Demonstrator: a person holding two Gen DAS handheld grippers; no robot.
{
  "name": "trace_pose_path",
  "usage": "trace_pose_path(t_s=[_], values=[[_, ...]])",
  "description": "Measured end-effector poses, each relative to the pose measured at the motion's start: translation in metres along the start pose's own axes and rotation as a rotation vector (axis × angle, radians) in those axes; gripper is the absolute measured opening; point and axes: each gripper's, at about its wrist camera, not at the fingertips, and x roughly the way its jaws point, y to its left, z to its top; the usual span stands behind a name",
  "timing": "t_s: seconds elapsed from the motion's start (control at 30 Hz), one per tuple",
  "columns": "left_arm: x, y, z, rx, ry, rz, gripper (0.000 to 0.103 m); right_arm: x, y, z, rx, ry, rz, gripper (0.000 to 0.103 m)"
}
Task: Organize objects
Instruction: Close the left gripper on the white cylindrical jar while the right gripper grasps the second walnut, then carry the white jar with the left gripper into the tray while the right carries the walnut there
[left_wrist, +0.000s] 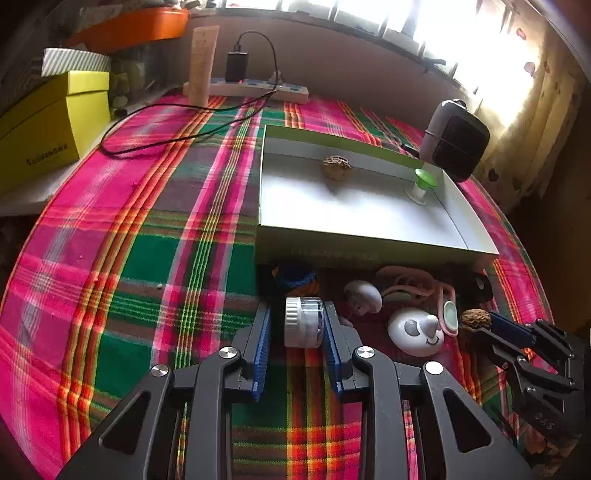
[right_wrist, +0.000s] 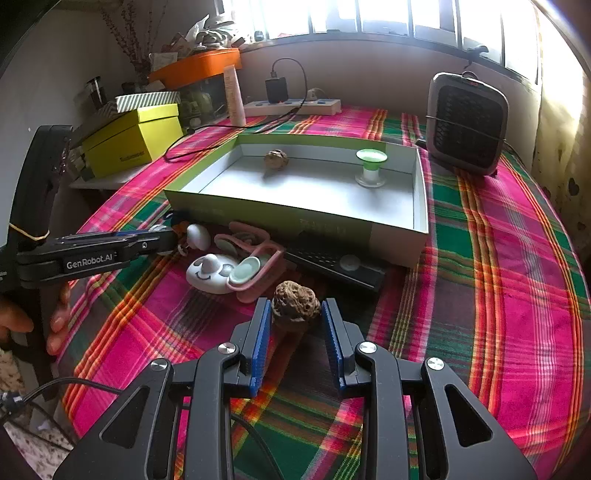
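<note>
My left tongs (left_wrist: 303, 325) pinch a clear jar with white lid (left_wrist: 302, 322); my right tongs (right_wrist: 295, 317) pinch a walnut (right_wrist: 295, 303), near the open box (right_wrist: 419, 221) on the plaid surface (right_wrist: 517, 295).

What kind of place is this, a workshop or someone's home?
Most likely a room in a home: a table under a plaid tablecloth by a bright window, with a small fan heater, a power strip with a charger, and stacked boxes.

My left-wrist view: blue-orange item (left_wrist: 295, 278) at centre, half hidden beneath the box wall (left_wrist: 351, 251). My right-wrist view: black bar (right_wrist: 332, 264) partly behind the box; its lettering unreadable.
</note>
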Motion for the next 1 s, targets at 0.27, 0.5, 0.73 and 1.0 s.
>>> trace_pose_path(t_s=[0.27,0.5,0.73,1.0], values=[[-0.0002,0.0004,0.0008,-0.004,-0.001,0.006,0.017,0.0003,-0.0004,0.0001,0.001,0.000,-0.005,0.029],[-0.0006,0.0000,0.0007,0.000,-0.005,0.009,0.017,-0.0001,-0.0008,-0.0001,0.002,0.000,-0.008,0.029],[-0.0011,-0.0008,0.0000,0.001,-0.005,0.010,0.017,-0.0002,-0.0007,0.0003,0.001,0.000,-0.009,0.029],[-0.0037,-0.0020,-0.0012,0.005,-0.012,0.010,0.017,-0.0007,-0.0013,0.0003,0.001,-0.004,-0.008,0.029]])
